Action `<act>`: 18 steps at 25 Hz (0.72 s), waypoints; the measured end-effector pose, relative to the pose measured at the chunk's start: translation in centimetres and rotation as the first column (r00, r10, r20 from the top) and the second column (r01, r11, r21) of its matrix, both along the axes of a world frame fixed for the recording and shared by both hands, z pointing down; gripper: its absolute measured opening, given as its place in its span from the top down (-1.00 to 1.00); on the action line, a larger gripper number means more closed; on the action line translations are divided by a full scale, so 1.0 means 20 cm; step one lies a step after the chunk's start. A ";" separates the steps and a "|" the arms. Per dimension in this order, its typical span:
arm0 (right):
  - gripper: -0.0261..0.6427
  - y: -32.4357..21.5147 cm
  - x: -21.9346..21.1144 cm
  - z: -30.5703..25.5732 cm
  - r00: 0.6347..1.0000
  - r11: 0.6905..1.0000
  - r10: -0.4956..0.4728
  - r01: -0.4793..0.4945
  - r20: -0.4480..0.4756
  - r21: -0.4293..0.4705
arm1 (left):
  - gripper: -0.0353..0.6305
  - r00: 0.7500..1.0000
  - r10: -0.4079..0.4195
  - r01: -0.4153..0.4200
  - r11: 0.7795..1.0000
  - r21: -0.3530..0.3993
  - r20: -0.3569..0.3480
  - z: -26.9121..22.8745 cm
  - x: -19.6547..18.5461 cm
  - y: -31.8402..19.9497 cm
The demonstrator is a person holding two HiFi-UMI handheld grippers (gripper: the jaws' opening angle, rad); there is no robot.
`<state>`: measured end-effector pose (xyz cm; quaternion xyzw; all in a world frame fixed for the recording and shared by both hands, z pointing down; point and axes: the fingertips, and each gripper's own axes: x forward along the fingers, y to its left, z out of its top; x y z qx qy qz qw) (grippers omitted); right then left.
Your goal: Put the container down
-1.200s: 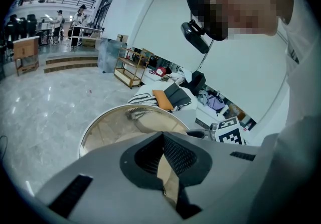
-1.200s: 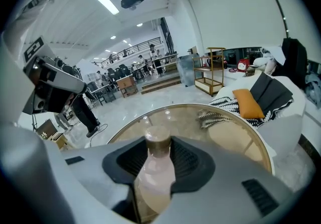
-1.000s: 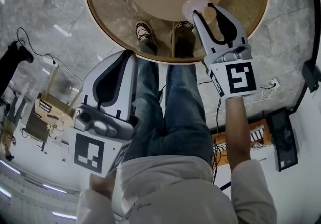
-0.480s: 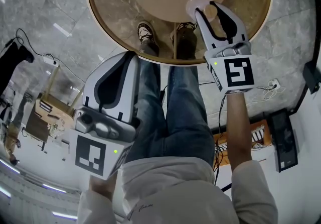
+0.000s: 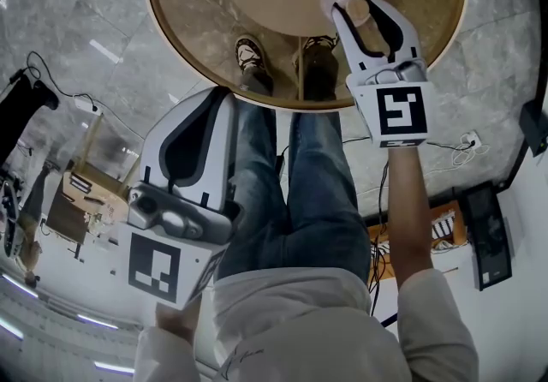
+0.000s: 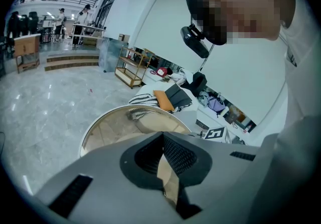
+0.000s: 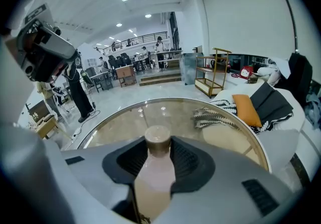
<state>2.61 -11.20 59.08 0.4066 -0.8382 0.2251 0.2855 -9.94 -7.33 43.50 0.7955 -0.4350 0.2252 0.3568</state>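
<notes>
You stand on a shiny grey floor (image 5: pixel 77 20). Past your right hand-held gripper (image 5: pixel 354 8), a gold shelf (image 7: pixel 213 70) stands by a white wall (image 7: pixel 246 12).

Head view looks steeply down, both gripper views closely along their jaws; all share the round table (image 5: pixel 184 3).

Left hand-held gripper (image 6: pixel 163 140): jaws together, nothing between. Round glass table (image 6: pixel 100 122) beyond, rim gold.

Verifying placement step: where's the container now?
The container is clamped in the right tool, upper right in the head view, over the round glass table.
</notes>
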 end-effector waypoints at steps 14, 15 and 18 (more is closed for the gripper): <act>0.48 -0.03 -0.01 0.06 0.999 0.999 -0.001 0.002 -0.032 0.034 | 0.84 1.000 -0.010 0.010 1.000 -0.009 -0.001 0.02 -0.04 -0.01; 0.48 -0.03 -0.02 0.06 1.000 0.999 -0.001 0.002 -0.029 0.036 | 0.84 1.000 -0.011 0.011 1.000 -0.010 -0.001 0.02 -0.04 0.00; 0.48 -0.03 -0.01 0.05 1.000 0.999 -0.005 0.006 -0.030 0.044 | 0.84 1.000 -0.006 0.005 1.000 -0.015 -0.009 0.03 -0.01 0.01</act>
